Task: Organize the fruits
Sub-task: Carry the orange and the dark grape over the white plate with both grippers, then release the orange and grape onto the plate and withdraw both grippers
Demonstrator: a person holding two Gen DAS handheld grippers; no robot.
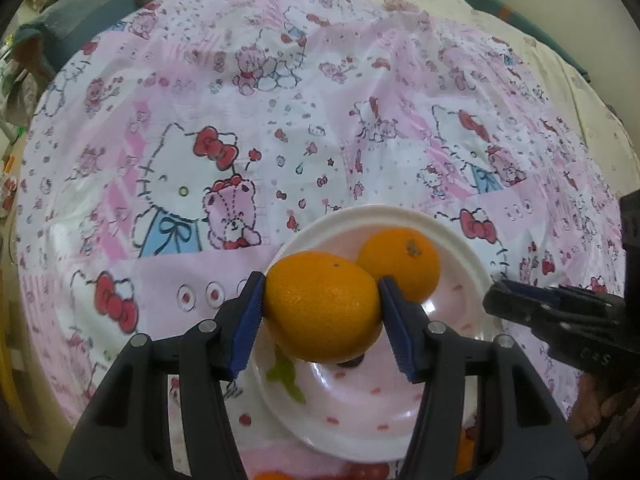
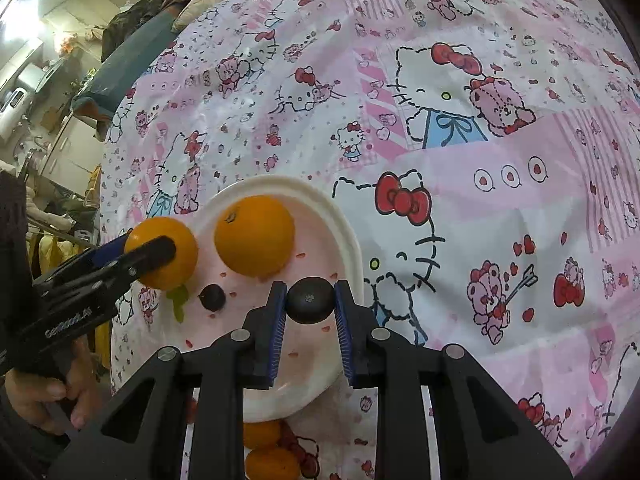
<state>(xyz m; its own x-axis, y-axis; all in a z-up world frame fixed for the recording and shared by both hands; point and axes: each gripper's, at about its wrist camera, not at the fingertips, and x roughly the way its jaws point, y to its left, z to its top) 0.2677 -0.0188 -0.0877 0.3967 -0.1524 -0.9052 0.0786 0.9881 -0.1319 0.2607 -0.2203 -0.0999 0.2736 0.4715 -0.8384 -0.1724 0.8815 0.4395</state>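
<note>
**Oranges and dark fruit gathered at the white plate**

Oranges are split between a claw and the plate. The left claw [image 1: 320,312] pinches one orange [image 1: 322,306] between its blue pads, holding it above the near part of the white plate [image 1: 472,264]. A second orange [image 1: 400,264] sits on the plate, just behind the held one. In the right wrist view that same resting orange [image 2: 254,234] lies toward the plate's far side, with the held orange [image 2: 168,252] over the plate's left edge.

The right claw [image 2: 310,300] is pressed against a small dark round fruit [image 2: 311,299], gripping it over the plate's right part. Another dark fruit [image 2: 212,297] lies on the plate, beside a green leaf-like scrap [image 2: 178,300].

Two more oranges [image 2: 262,434] [image 2: 272,464] rest off the plate, near the lower edge of the view, partly hidden by the claw body.

Everything stands on a cloth [image 2: 480,160] printed with pink cartoon cats and bears.
</note>
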